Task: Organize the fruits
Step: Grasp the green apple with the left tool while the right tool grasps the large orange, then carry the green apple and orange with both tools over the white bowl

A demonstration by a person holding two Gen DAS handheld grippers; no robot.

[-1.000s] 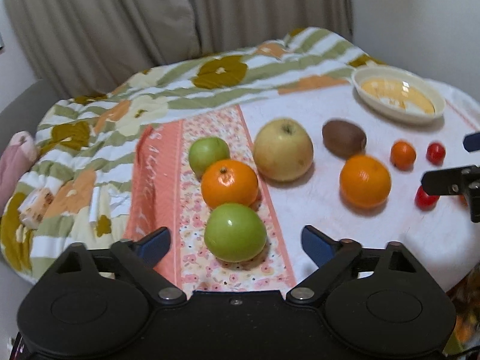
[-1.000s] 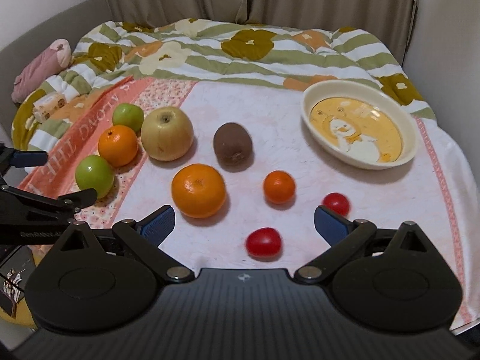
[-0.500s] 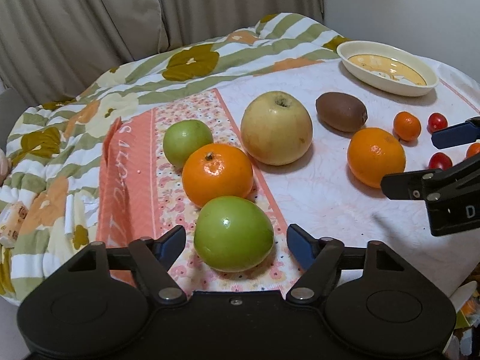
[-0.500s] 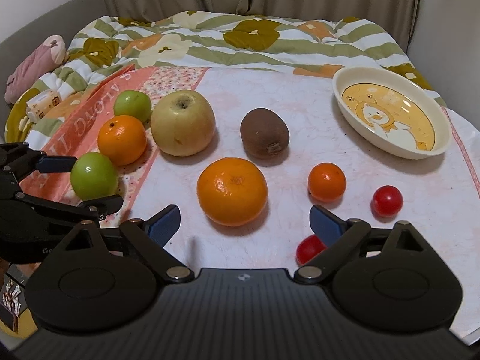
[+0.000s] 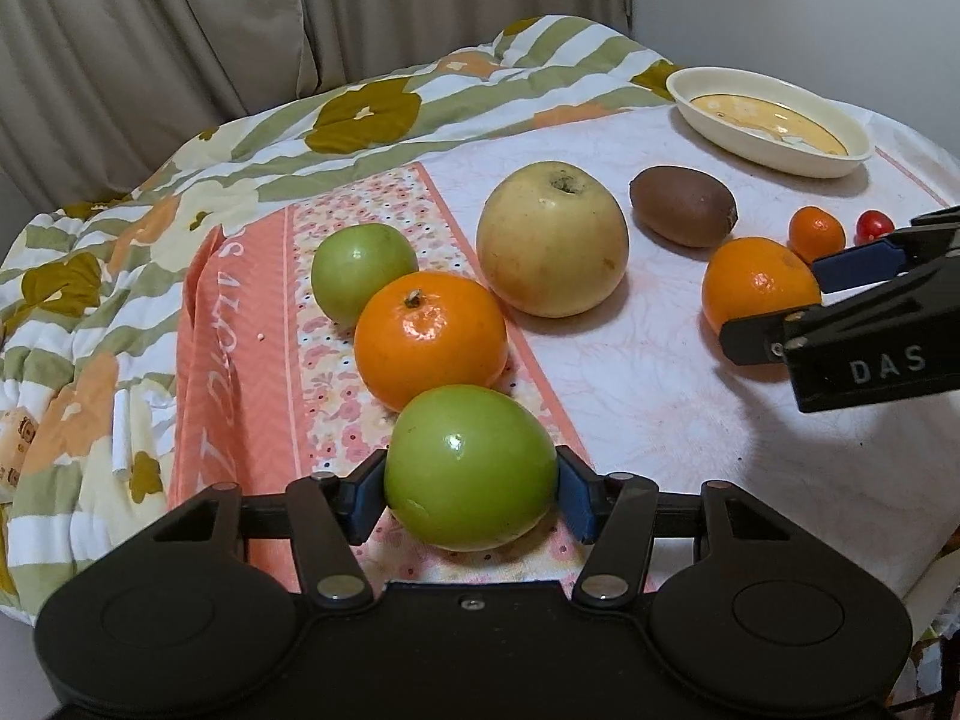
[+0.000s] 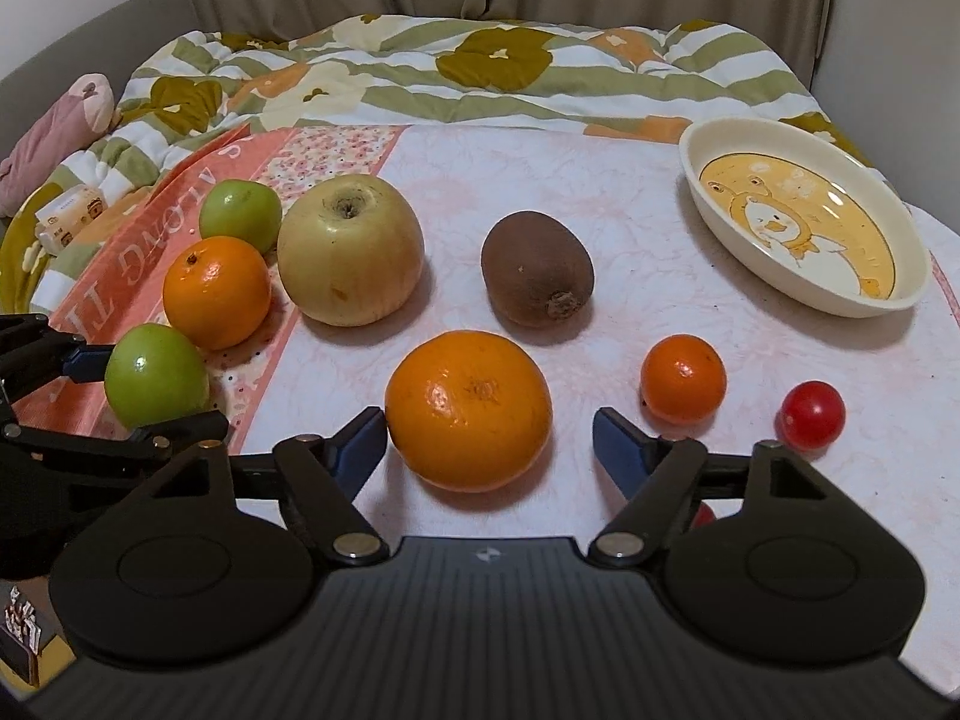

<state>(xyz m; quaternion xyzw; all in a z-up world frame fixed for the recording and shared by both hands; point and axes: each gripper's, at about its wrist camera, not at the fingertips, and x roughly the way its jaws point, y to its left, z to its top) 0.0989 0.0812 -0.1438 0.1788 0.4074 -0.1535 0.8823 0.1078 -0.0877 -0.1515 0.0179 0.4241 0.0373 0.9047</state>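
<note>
**Both tongs closing on fruit at once**

The near green apple [image 5: 471, 468] sits on the floral strip of the cloth-covered tabletop [image 5: 630, 372], at the front of a row with an orange [image 5: 431, 339] and a second green apple [image 5: 362, 273] behind it. A second ago the left tongs [image 5: 471, 495] stood wide and short of it; now their blue pads [image 5: 366, 495] are closing and press on both flanks of the apple, which has not left the cloth. The right tongs [image 6: 487, 447], fully spread a second ago, have dropped around the large orange [image 6: 469, 409] and are narrowing, the left pad about touching, the right one clear (no grip yet). The cream dish [image 6: 807, 213] at the far right is empty, so the sorting looks barely begun; lifting both fruits seems the next step.
</note>
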